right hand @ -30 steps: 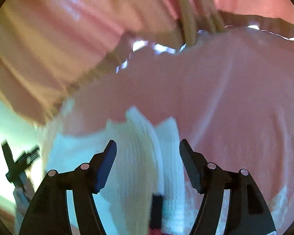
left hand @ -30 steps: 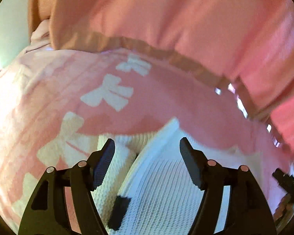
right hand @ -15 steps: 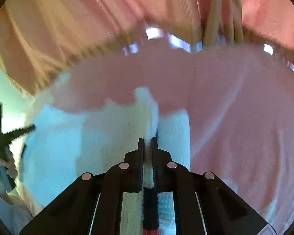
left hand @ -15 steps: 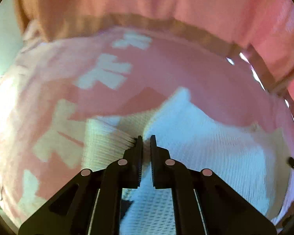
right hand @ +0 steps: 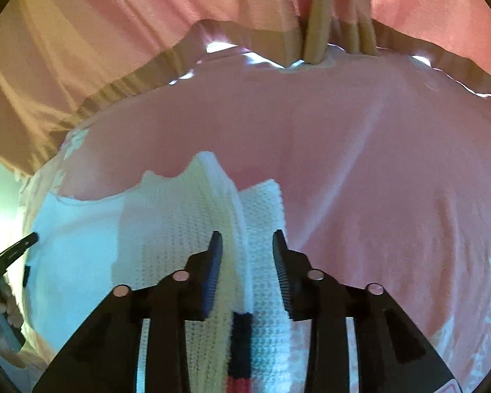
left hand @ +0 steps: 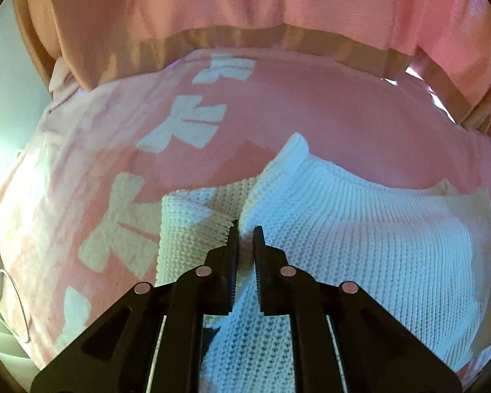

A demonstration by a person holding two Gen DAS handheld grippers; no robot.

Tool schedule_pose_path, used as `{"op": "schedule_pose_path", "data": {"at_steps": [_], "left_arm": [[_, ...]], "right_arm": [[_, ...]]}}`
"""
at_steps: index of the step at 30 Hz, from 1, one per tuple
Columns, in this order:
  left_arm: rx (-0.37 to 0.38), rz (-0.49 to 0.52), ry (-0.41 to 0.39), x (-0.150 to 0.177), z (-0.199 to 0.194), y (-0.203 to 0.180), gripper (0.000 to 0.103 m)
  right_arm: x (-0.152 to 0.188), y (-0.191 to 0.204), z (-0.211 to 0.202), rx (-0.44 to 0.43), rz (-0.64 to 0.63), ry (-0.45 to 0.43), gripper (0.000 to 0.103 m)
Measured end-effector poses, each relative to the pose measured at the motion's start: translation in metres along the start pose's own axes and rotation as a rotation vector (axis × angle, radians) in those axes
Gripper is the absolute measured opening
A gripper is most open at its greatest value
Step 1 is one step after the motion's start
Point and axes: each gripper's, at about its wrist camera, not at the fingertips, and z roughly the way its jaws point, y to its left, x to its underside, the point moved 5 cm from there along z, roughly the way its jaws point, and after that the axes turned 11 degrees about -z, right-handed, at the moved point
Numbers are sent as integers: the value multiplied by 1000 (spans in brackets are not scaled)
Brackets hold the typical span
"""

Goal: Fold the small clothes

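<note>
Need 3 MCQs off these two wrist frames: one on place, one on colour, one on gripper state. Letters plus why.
1. What does the white knitted garment lie on?
A. a bare wooden table
B. a pink cloth with white bow prints
C. a blue rug

2. What colour is the stripe on the garment's edge between the right gripper's fingers?
A. black
B. yellow
C. green

3. How does the left gripper stand?
A. wide open above the garment
B. shut on a fold of the garment
C. holding a hanger

Answers:
1 B, pink printed cloth surrounds the knit.
2 A, a black band shows in the right wrist view.
3 B, knit is pinched between its nearly closed fingers; the right gripper is opening.
</note>
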Motion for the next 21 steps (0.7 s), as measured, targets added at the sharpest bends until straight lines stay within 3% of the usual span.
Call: {"op": "schedule_pose_path", "data": {"at_steps": [3,10,17,19,20,21], "left_arm": [[2,5,1,1,-1,-3,10],[-1,16,-6,4,-6,-8,10],[-19,32,-3,11,-9,-8,11],[-19,25,4,13,-12,-3,14],[-19,21,9,15,-13,0,24],[-12,13,17,17,-16,4,42]], "right_arm": [[3,0,1,8,4,24,33],[6,8,-10,39,-61,3,48],[9,10,-23,32,-68,-5,52],[12,11,-31,13,-64,-10,55],[15,12,-34,-10,-63,-6,56],[19,13,-37,-31,-59,0,56]]}}
